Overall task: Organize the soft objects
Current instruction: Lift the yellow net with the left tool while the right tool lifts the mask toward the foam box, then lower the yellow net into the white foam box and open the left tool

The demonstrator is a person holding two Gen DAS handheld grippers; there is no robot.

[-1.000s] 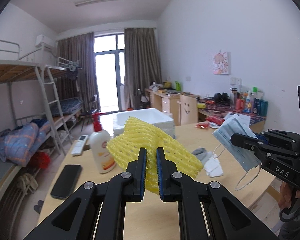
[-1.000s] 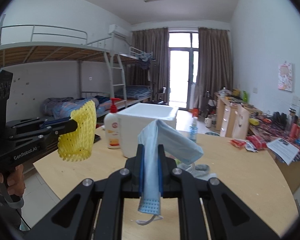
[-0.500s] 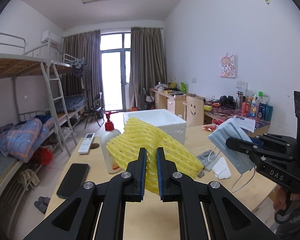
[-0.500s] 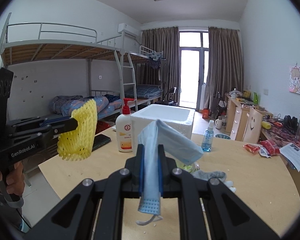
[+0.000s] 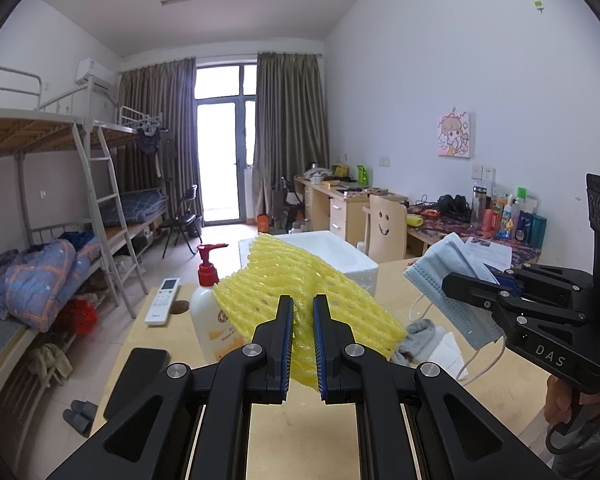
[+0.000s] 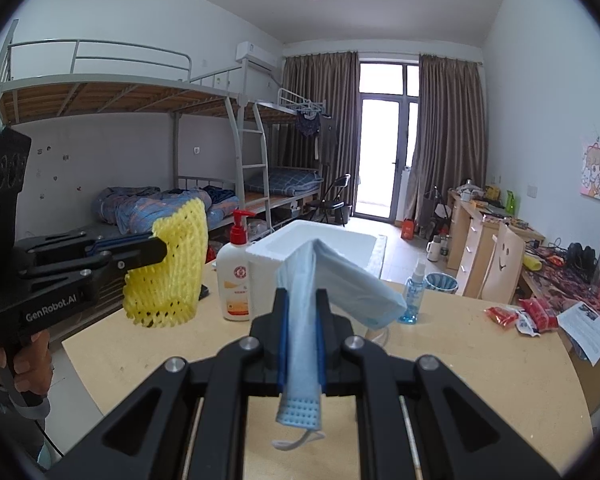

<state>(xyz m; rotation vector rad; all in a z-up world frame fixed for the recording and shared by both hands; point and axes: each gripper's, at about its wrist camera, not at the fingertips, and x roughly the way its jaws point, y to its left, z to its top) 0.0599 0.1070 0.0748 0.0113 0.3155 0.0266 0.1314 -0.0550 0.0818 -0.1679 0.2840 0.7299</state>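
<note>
Table (image 6: 460,360): foam box (image 6: 300,240) at far edge, pump bottle (image 6: 236,280) just left of it, spray bottle (image 6: 414,292) right. Snack packets (image 6: 520,316) far right. Foam net (image 5: 300,292) held left, face mask (image 5: 452,284) right, both above the table.

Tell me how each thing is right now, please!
left gripper: shut on the yellow foam net.
yellow foam net: held up, off the table.
right gripper: shut on the blue face mask.
blue face mask: held up, folded over, strap dangling.
white foam box: open, no lid on it.
lotion bottle: standing upright.

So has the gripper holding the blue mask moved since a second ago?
Yes. The right gripper with the face mask has backed away from the white foam box, which now looks smaller and farther off.
</note>
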